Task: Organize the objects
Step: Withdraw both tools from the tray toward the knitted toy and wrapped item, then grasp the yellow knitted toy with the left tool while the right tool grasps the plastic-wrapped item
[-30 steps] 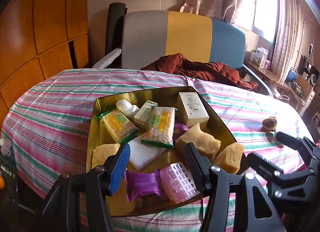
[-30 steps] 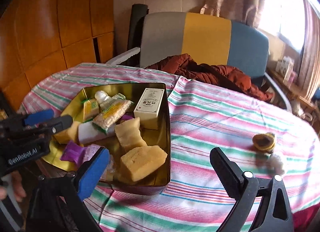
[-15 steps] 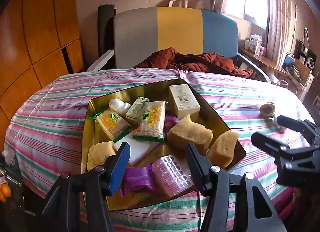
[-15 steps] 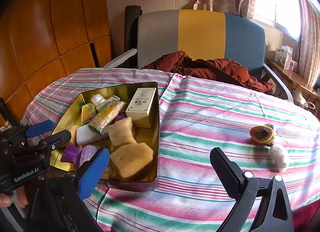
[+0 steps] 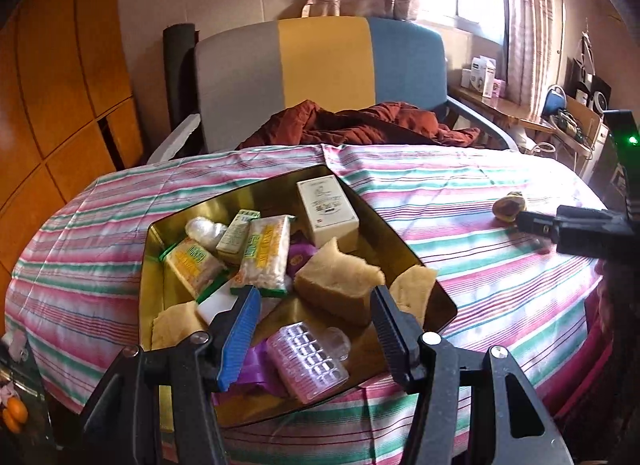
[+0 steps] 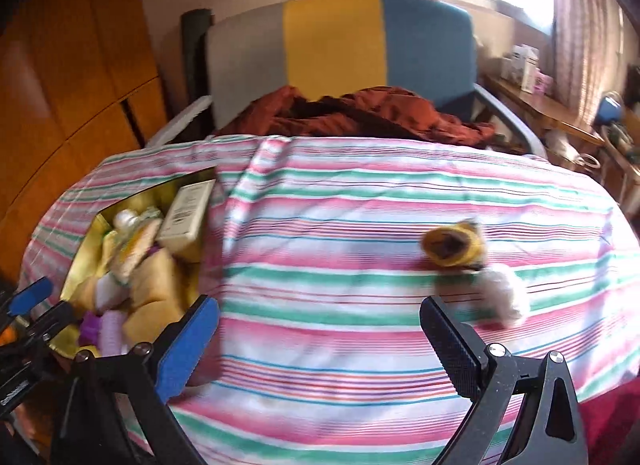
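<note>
Both grippers hang over the table with their jaws apart and nothing between them: the left gripper (image 5: 314, 329), one blue pad and one black, hovers above the near end of the tin, while the right gripper (image 6: 320, 339) spreads wider over bare cloth nearer the table's right side

Largest is the round table under a pink, green and white striped cloth (image 5: 460, 201), and behind its far edge stands a padded chair in grey, yellow and blue panels (image 5: 320, 65) with a crumpled rust-red cloth (image 5: 360, 125) on its seat

Toward the table's left edge sits a shallow gold metal tin (image 5: 404, 245), crowded with things: a cream rectangular box (image 5: 326, 205) at its far corner, tan sponge-like blocks (image 5: 336, 281) along its right side, clear packets of yellow snacks (image 5: 264, 257) in the middle, and a pink ridged plastic case (image 5: 306, 361) at the near end, just below the left gripper's pads

Near the table's right edge, well apart from the tin, lie a small yellow-and-brown object (image 6: 452, 243) and, touching it, a white fluffy ball (image 6: 502, 293), both blurred
</note>
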`<state>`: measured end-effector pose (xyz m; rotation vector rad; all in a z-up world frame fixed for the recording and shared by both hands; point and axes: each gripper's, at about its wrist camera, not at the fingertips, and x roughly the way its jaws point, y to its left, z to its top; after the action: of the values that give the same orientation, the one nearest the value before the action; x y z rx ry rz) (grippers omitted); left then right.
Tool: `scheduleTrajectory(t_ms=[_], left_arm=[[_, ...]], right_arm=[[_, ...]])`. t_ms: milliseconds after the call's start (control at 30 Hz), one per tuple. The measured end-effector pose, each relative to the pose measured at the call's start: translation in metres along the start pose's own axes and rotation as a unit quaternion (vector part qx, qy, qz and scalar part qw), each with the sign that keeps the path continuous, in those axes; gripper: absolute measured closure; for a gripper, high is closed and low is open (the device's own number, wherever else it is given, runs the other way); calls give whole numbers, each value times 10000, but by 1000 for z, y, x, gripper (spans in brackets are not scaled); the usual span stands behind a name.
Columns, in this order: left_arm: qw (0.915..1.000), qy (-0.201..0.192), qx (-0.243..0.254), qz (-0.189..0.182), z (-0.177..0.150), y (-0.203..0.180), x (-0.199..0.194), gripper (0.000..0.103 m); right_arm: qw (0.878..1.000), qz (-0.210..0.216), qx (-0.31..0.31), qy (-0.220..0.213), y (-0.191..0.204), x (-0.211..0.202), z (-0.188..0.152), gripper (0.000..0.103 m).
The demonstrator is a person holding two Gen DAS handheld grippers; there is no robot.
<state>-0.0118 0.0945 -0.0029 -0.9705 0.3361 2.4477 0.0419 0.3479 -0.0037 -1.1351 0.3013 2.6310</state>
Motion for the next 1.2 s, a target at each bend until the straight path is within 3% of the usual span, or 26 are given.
scheduleTrajectory(t_ms=[533, 700, 1000, 1200], left_arm=[[9979, 27, 616, -171, 21, -48, 8, 45], [9961, 38, 850, -248, 32, -69, 17, 45], [9903, 177, 1225, -629, 53, -110, 40, 45], [9852, 440, 1337, -976, 67, -142, 64, 45]], right_arm=[[9888, -975, 1084, 326, -166, 27, 22, 2], [9767, -729, 1986, 371, -204, 31, 10, 2], [9682, -521, 2443, 154, -216, 20, 9, 2], [9554, -413, 2919, 167, -234, 19, 2, 2]])
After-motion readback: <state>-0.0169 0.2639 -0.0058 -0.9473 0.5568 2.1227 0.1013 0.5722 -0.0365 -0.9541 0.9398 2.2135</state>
